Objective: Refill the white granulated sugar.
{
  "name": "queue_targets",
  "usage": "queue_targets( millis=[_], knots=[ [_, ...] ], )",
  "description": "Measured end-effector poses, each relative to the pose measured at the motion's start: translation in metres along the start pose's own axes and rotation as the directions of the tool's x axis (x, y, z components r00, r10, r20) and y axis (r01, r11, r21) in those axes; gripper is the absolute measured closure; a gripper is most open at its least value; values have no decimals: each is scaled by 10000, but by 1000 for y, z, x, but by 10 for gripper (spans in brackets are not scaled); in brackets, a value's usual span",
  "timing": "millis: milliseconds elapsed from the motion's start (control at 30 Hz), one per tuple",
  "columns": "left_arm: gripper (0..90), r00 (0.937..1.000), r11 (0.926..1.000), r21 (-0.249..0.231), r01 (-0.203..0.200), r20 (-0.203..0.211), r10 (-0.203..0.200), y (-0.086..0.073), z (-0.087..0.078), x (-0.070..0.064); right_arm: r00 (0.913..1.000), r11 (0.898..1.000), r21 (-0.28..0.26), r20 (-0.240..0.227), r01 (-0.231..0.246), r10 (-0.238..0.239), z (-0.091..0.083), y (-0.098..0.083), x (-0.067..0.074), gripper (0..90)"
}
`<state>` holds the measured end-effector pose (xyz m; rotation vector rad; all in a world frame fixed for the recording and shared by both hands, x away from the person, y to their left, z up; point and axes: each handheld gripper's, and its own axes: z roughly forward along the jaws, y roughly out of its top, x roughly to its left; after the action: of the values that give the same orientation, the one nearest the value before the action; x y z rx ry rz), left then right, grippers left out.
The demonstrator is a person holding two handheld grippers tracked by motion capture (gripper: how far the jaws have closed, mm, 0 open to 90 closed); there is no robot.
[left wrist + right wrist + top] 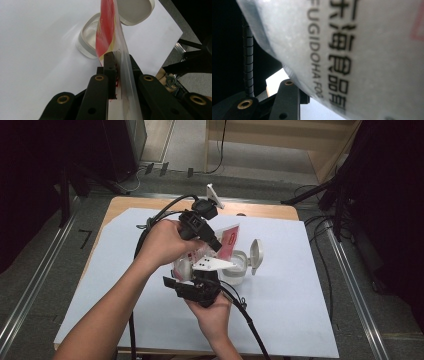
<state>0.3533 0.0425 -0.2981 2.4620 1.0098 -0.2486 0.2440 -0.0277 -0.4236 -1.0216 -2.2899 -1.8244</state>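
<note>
Left gripper view: the left gripper [115,65] has its two black jaws drawn nearly together, pinching the edge of a red-and-clear plastic bag [110,30] between them.
Bag from this gripper: it rises edge-on from the jaws, its far end over the open white container [86,42].
Right gripper view: the right gripper [294,100] sits pressed up against the frosted side of the bag [352,50], which carries black printed lettering; one black jaw shows at the bottom, and I cannot tell whether the jaws actually clamp the bag.
High view, grippers: the left gripper [216,246] comes in from the far left, slanting down toward the bag [227,240]; the right gripper [197,282] is at the bag's near end, held from below.
High view, bag: held up off the table between the two grippers, tilted, red end toward the far right.
Container: on the white sheet [280,285] just right of the grippers, the container [237,267] has its hinged lid [255,252] standing open on its right side.
Table: its wooden edge [260,210] shows beyond the sheet's far side.
</note>
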Motion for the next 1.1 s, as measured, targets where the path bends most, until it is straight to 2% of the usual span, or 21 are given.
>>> queue_targets(
  millis=[167,300,467,800,1100],
  knots=[
    [845,10000,10000,49,-24,-35,24,0,-1,-1,10000,10000,-7,-3,-5,5,0,-1,0,620],
    [849,10000,9999,-103,64,20,-64,-2,0,0,10000,10000,34,-4,16,-16,0,-1,0,620],
    [853,9999,9999,-61,-123,-90,122,-3,0,-1,10000,9999,102,47,48,-49,0,-1,1,621],
    [838,10000,10000,-20,-61,10,61,-2,0,-1,10000,10000,19,-18,-1,1,-1,0,1,621],
    [840,10000,10000,-78,-28,-58,28,-2,-1,-3,10000,10000,-5,-8,-7,7,-1,1,1,620]
  ],
)
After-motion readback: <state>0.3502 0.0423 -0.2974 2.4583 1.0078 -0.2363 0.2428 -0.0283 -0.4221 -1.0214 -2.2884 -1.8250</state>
